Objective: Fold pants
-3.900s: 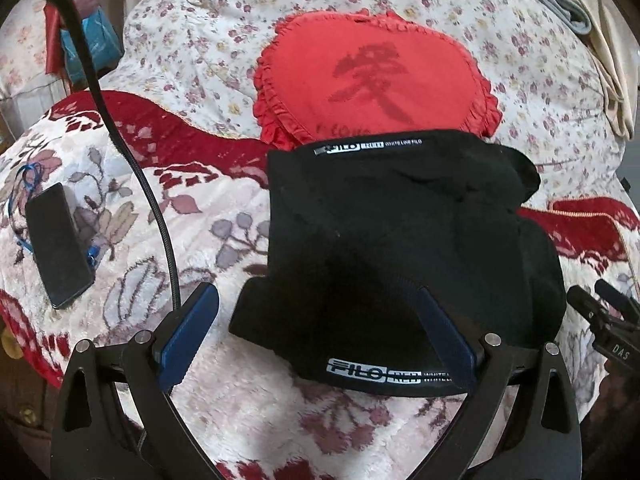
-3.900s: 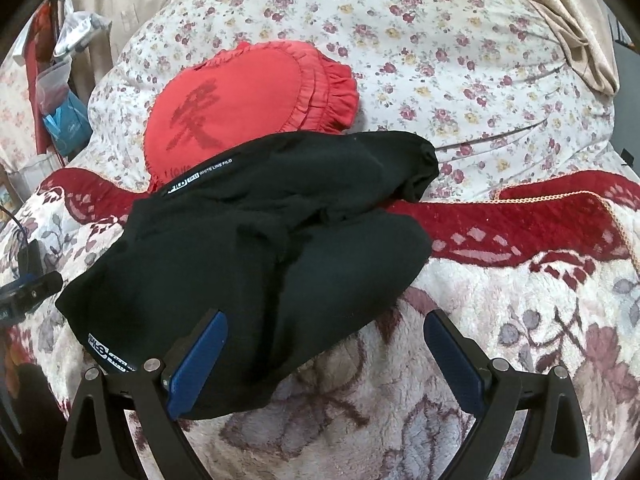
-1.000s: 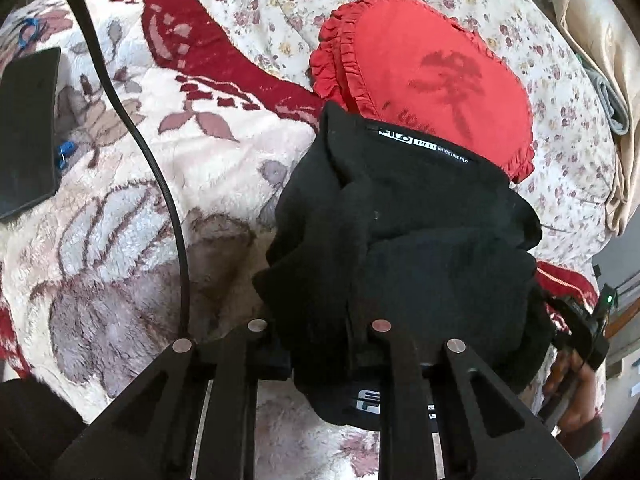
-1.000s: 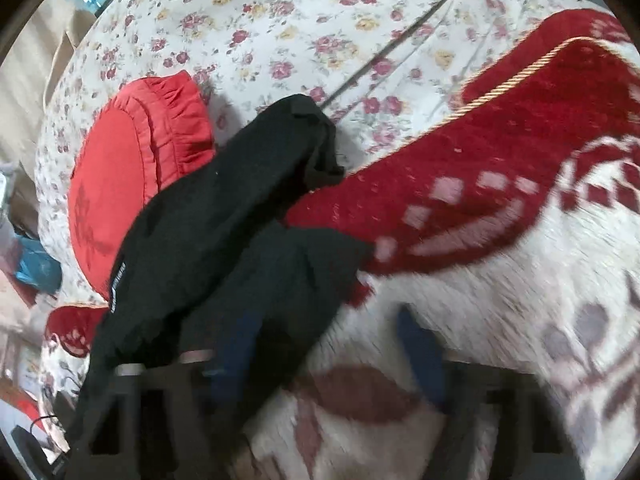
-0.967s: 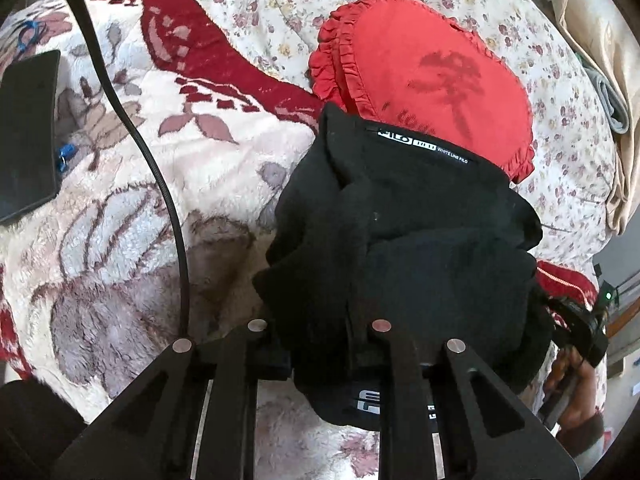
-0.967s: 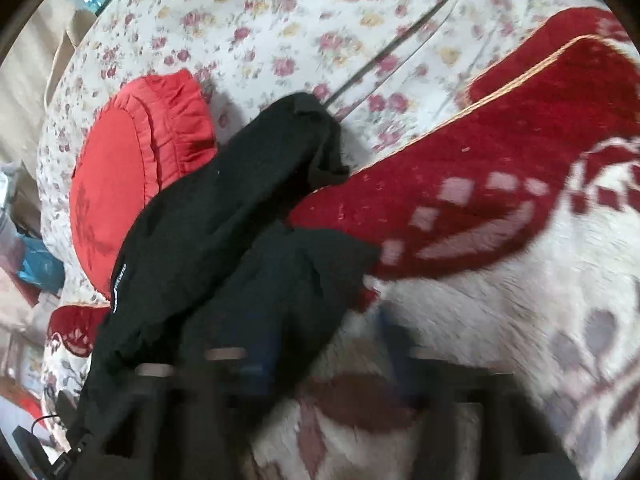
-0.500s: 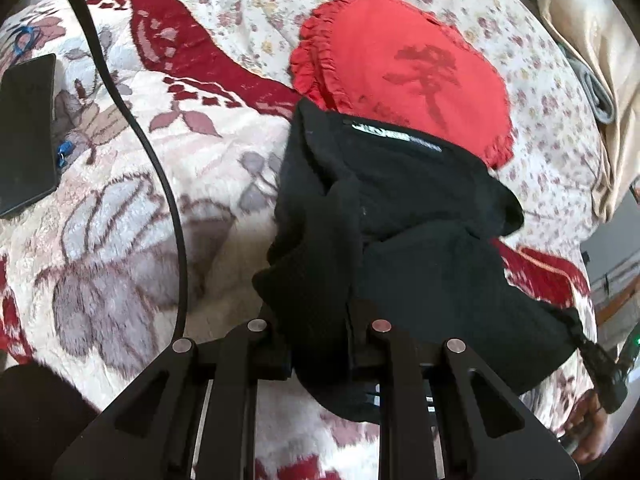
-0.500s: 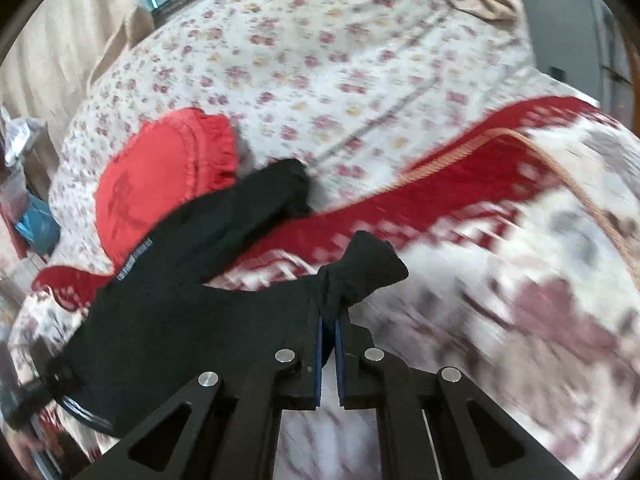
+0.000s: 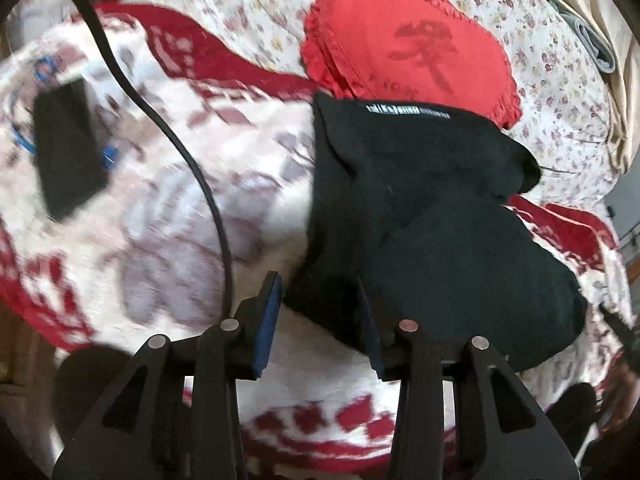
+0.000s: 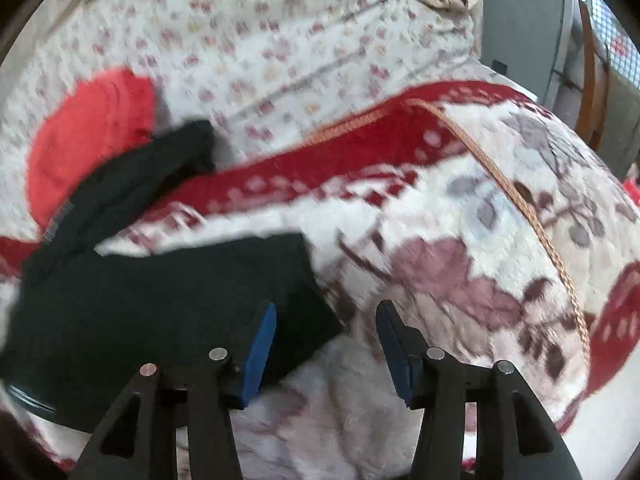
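The black pants (image 9: 420, 200) lie folded on the plush red-and-white blanket (image 9: 160, 220), the white-lettered waistband at the far side. My left gripper (image 9: 316, 320) hovers at their near left corner. Its jaws are opening, and the corner sits loose between the blue pads (image 9: 266, 320) without being pressed. In the right wrist view the pants (image 10: 160, 300) spread out to the left. My right gripper (image 10: 326, 340) is over their near right corner with its jaws opening. The cloth edge reaches just past the left pad (image 10: 260, 344), and only blanket lies under the rest of the gap.
A red heart-shaped cushion (image 9: 408, 48) lies behind the pants on a floral quilt (image 9: 560, 60). A black phone (image 9: 64, 148) rests on the blanket at the left, and a black cable (image 9: 180, 152) runs across it. The bed's edge and a grey wall (image 10: 520, 20) are at the right.
Both grippers were shut on the pants' corners half a second ago and now stand open. The right corner, which was lifted, now lies flat on the blanket.
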The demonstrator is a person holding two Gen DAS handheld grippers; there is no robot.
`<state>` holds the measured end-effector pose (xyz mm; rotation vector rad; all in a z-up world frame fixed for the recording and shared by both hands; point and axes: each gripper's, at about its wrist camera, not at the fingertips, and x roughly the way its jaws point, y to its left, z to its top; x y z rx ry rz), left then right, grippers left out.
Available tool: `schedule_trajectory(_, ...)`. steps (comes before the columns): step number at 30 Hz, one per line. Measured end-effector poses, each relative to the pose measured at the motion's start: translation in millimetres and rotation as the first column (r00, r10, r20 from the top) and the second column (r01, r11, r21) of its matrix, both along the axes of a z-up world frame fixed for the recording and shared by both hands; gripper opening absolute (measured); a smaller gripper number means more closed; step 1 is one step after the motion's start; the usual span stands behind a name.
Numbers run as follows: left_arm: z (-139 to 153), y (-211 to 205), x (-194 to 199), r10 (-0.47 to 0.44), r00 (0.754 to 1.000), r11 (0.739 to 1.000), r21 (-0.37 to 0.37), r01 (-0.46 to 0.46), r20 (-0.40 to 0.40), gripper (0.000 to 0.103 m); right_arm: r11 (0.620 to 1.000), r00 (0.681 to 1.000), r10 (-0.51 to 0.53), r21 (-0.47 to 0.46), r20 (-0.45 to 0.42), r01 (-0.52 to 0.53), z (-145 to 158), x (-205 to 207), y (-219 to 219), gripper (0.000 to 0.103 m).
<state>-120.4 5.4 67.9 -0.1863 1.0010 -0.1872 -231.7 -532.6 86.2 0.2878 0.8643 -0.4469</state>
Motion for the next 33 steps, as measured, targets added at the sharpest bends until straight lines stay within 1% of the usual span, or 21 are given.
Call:
schedule_trajectory(1, 7, 2, -2, -0.001, 1.000, 1.000, 0.015, 0.001, 0.022, 0.037, 0.998, 0.998, 0.050, 0.039, 0.036, -0.051, 5, 3, 3, 0.050)
schedule_trajectory(3, 15, 2, -1, -0.005, 0.999, 1.000, 0.015, 0.004, 0.043, 0.037, 0.985, 0.988, 0.142, 0.093, 0.064, -0.147, 6, 14, 17, 0.050)
schedule_trajectory(5, 19, -2, 1, -0.019, 0.998, 1.000, 0.005, 0.018, 0.053, 0.041, 0.962, 0.969, 0.234, 0.124, 0.080, -0.242, 2, 28, 35, 0.050)
schedule_trajectory(7, 19, -10, 4, -0.030, 0.998, 1.000, -0.002, 0.030, 0.057, 0.051, 0.938, 0.946, 0.315, 0.128, 0.074, -0.322, -4, 46, 60, 0.050)
schedule_trajectory(8, 18, -15, 6, -0.036, 0.998, 0.999, -0.008, 0.036, 0.052, 0.053, 0.930, 0.939, 0.337, 0.130, 0.075, -0.344, -7, 48, 69, 0.050)
schedule_trajectory(10, 14, -28, 11, -0.059, 0.997, 0.998, -0.021, 0.060, 0.040, 0.056, 0.901, 0.914, 0.396, 0.154, 0.083, -0.405, -15, 65, 91, 0.050)
schedule_trajectory(11, 12, -33, 13, -0.068, 0.997, 0.997, -0.018, 0.069, 0.038, 0.058, 0.893, 0.907, 0.413, 0.160, 0.081, -0.421, -19, 72, 99, 0.050)
schedule_trajectory(12, 9, -39, 14, -0.076, 0.997, 0.997, -0.012, 0.076, 0.035, 0.063, 0.884, 0.898, 0.432, 0.163, 0.080, -0.439, -23, 78, 108, 0.050)
schedule_trajectory(13, 5, -45, 16, -0.085, 0.996, 0.996, -0.007, 0.085, 0.034, 0.065, 0.874, 0.889, 0.451, 0.165, 0.076, -0.457, -27, 84, 117, 0.050)
schedule_trajectory(16, -13, -60, 24, -0.106, 0.994, 0.994, 0.004, 0.106, 0.005, 0.065, 0.846, 0.864, 0.502, 0.185, 0.040, -0.500, -45, 100, 135, 0.050)
schedule_trajectory(17, -19, -63, 26, -0.104, 0.995, 0.994, 0.011, 0.104, -0.007, 0.065, 0.843, 0.861, 0.509, 0.191, 0.024, -0.503, -51, 107, 139, 0.050)
schedule_trajectory(19, -33, -68, 30, -0.093, 0.996, 0.995, 0.036, 0.094, -0.012, 0.071, 0.836, 0.854, 0.521, 0.207, -0.012, -0.508, -66, 114, 144, 0.051)
schedule_trajectory(21, -35, -71, 31, -0.100, 0.995, 0.993, 0.057, 0.099, 0.020, 0.073, 0.832, 0.846, 0.533, 0.188, -0.011, -0.522, -67, 114, 145, 0.051)
schedule_trajectory(23, -31, -73, 35, -0.122, 0.992, 0.990, 0.075, 0.122, -0.002, 0.073, 0.819, 0.832, 0.554, 0.192, -0.022, -0.540, -58, 121, 144, 0.050)
schedule_trajectory(24, -26, -71, 39, -0.128, 0.992, 0.990, 0.061, 0.129, -0.012, 0.073, 0.813, 0.826, 0.563, 0.186, -0.005, -0.552, -49, 128, 142, 0.050)
schedule_trajectory(25, -16, -66, 43, -0.123, 0.992, 0.992, 0.029, 0.123, 0.008, 0.073, 0.806, 0.819, 0.573, 0.171, 0.017, -0.567, -38, 138, 141, 0.050)
schedule_trajectory(27, -1, -58, 50, -0.094, 0.994, 0.996, 0.000, 0.094, 0.052, 0.073, 0.793, 0.801, 0.598, 0.121, 0.039, -0.598, -18, 162, 143, 0.051)
schedule_trajectory(28, 6, -55, 56, -0.081, 0.994, 0.997, -0.004, 0.082, 0.069, 0.073, 0.782, 0.785, 0.618, 0.076, 0.035, -0.619, -9, 178, 147, 0.053)
schedule_trajectory(30, 14, -50, 67, -0.066, 0.995, 0.998, -0.007, 0.067, 0.079, 0.073, 0.751, 0.751, 0.660, -0.012, 0.033, -0.660, 2, 209, 156, 0.053)
schedule_trajectory(31, 14, -46, 74, -0.048, 0.996, 0.999, -0.012, 0.049, 0.070, 0.073, 0.728, 0.728, 0.685, -0.051, 0.026, -0.684, 4, 229, 161, 0.053)
schedule_trajectory(33, 11, -41, 81, -0.030, 0.999, 0.999, -0.031, 0.031, 0.044, 0.073, 0.686, 0.690, 0.724, -0.094, -0.007, -0.721, 5, 261, 169, 0.053)
